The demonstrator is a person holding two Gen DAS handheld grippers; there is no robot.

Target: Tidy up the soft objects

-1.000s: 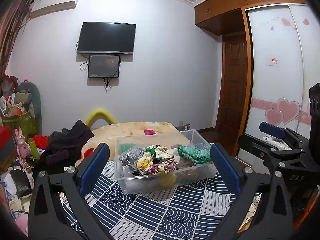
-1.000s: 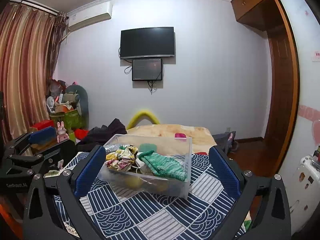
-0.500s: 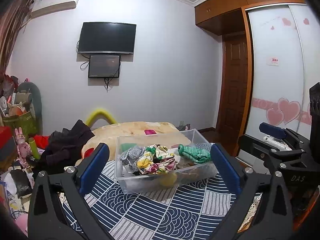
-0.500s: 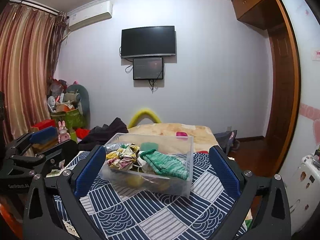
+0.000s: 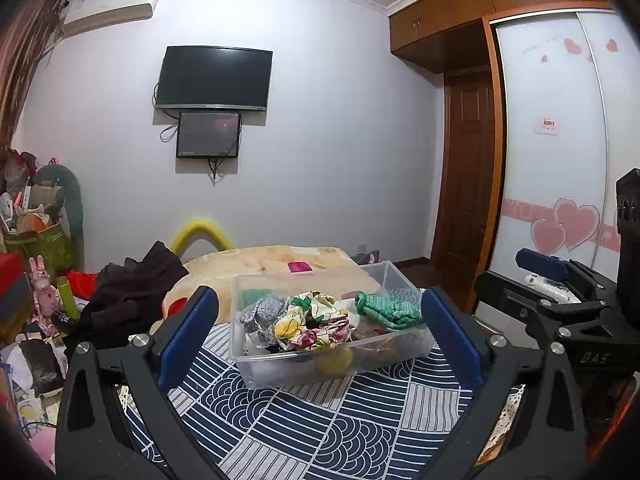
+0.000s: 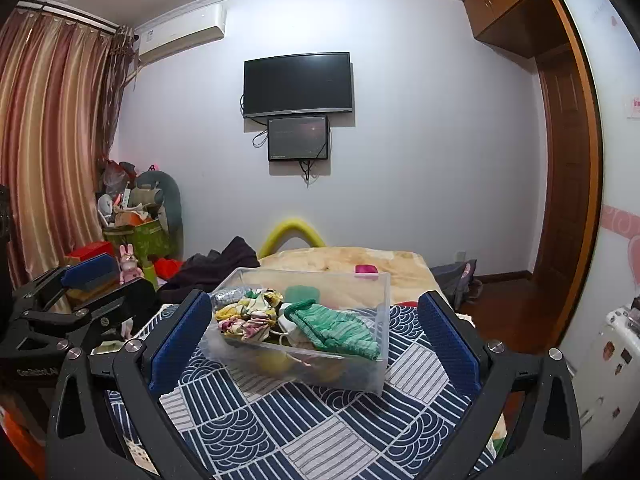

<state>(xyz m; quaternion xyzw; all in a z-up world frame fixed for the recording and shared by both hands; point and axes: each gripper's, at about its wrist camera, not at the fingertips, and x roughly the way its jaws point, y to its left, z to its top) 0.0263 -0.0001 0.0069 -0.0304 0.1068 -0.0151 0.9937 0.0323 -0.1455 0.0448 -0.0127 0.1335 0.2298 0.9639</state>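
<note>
Left tongs: spread wide, blue pads well apart, nothing between them, hanging above the near edge of the cloth and facing the bin.
Right tongs: also wide apart and holding nothing, level with the left pair; from the left wrist camera they show at the right edge.
Bin: clear plastic, sitting on the worktop, framed between the pads in both views, touched by neither pair.
Soft things: all piled inside the bin.
Green knit: draped over the pile on the bin's right side, one end reaching the near wall.
Floral cloth: crumpled in the middle of the heap, yellow, pink and white.
Grey knit: bunched at the bin's left end, just beside the floral cloth.
Yellow ball: low in the bin, pressed to the front wall under the pile.
Worktop: covered in a navy and white patterned cloth, the bin toward its far side.
Bed: right behind the worktop, tan blanket, a small pink item lying on it.
Dark clothes: heaped at the bed's left corner.
Wall: TV mounted up high, a smaller screen just under it.
</note>
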